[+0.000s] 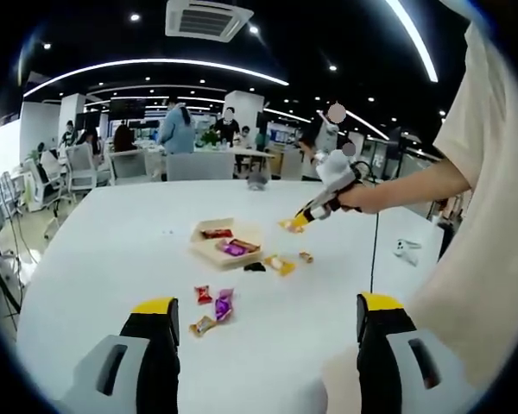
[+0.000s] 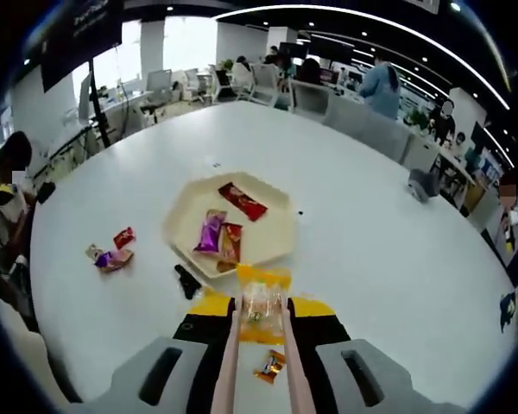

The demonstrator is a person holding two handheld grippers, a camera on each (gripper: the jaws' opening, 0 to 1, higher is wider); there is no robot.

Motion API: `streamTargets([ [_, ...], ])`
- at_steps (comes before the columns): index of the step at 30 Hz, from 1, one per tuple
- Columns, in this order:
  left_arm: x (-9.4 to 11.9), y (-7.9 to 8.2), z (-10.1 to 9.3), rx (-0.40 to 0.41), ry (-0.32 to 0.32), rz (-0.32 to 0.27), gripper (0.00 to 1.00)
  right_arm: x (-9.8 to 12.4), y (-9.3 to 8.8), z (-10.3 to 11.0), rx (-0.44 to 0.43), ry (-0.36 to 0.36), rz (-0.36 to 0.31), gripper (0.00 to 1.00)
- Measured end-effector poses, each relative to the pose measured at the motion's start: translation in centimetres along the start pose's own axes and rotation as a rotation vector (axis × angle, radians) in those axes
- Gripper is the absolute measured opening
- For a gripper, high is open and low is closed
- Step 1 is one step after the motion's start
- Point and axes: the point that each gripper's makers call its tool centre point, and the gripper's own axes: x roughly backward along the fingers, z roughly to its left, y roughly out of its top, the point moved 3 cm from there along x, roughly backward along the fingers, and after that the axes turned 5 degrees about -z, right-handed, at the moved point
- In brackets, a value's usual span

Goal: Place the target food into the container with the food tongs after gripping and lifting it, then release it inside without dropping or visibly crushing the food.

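A cream hexagonal tray (image 2: 272,235) lies on the white table and holds a red packet (image 2: 243,201), a purple one (image 2: 210,231) and an orange-red one (image 2: 231,241). My right gripper (image 2: 261,321) is shut on pink food tongs (image 2: 229,362), whose tips pinch a yellow-and-clear packet (image 2: 262,304) in the air just short of the tray's near rim. In the left gripper view the same tray (image 1: 209,246) sits mid-table, with the right gripper (image 1: 313,210) and its yellow packet (image 1: 292,225) above and to its right. My left gripper (image 1: 268,306) hangs open, holding nothing.
Loose sweets lie on the table: red (image 1: 204,295), purple (image 1: 224,304), orange (image 1: 202,325), a yellow packet (image 1: 279,264) and a black piece (image 2: 187,281). An orange sweet (image 2: 270,366) lies under the tongs. A white object (image 1: 406,250) sits at the right. People and chairs line the far edge.
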Motion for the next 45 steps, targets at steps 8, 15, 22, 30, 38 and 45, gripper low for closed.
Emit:
streamTargets([
  [8,0.1,0.0,0.1,0.001,0.004,-0.001,0.84,-0.2,2.3,0.0,0.02,0.002,-0.039,0.24],
  [15,0.2,-0.1,0.2,0.003,0.007,-0.003,0.84,-0.3,4.0,0.2,0.036,0.007,-0.061,0.23],
  [22,0.4,-0.2,0.3,0.006,0.012,-0.004,0.84,-0.6,5.6,0.4,0.054,0.013,-0.088,0.23],
  [30,0.5,-0.3,0.3,0.009,0.015,-0.004,0.84,-0.9,7.5,0.1,0.068,0.006,-0.12,0.23],
  [38,0.4,-0.2,0.4,0.008,0.015,-0.007,0.84,-1.2,9.1,0.2,0.08,0.008,-0.146,0.23],
  [45,0.5,-0.3,0.6,0.011,0.02,-0.007,0.84,-1.7,10.3,0.6,0.089,0.016,-0.164,0.23],
])
